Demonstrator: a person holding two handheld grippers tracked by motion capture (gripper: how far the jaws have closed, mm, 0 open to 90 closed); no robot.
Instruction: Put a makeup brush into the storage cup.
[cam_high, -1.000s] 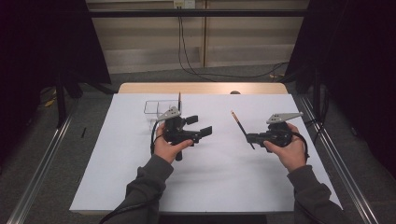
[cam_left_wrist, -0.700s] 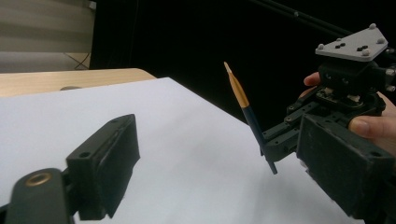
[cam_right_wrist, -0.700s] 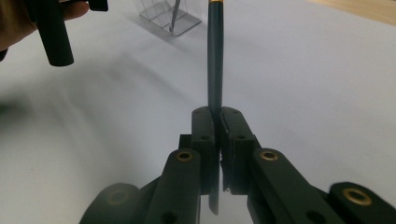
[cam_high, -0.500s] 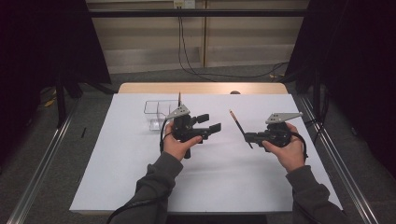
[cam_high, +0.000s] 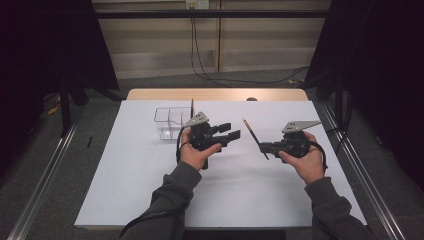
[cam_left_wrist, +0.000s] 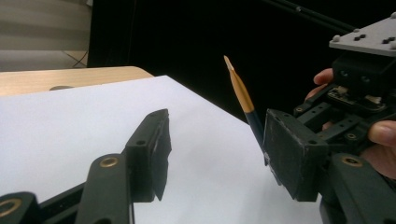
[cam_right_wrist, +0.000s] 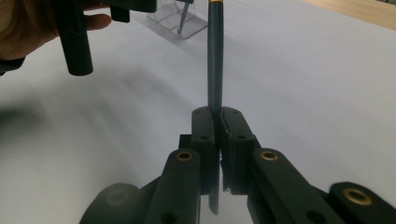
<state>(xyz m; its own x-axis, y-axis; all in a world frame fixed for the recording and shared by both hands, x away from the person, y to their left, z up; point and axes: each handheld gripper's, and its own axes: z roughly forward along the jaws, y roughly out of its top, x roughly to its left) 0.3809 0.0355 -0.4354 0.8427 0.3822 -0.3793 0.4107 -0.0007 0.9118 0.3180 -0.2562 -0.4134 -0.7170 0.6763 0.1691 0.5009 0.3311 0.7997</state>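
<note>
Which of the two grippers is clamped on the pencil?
The right gripper: its jaws are shut on the dark pencil. The left gripper has just been closing, with nothing between its jaws.

We see dark pencil (cam_high: 255, 138), gold band near tip; black grippers; white table cover (cam_high: 125, 180); clear box (cam_high: 167, 122).

Matt black plastic tongs (cam_high: 264, 146) grip a glossy dark pencil (cam_right_wrist: 215, 56) (bare wood tip) over smooth white paper (cam_high: 150, 175).
</note>
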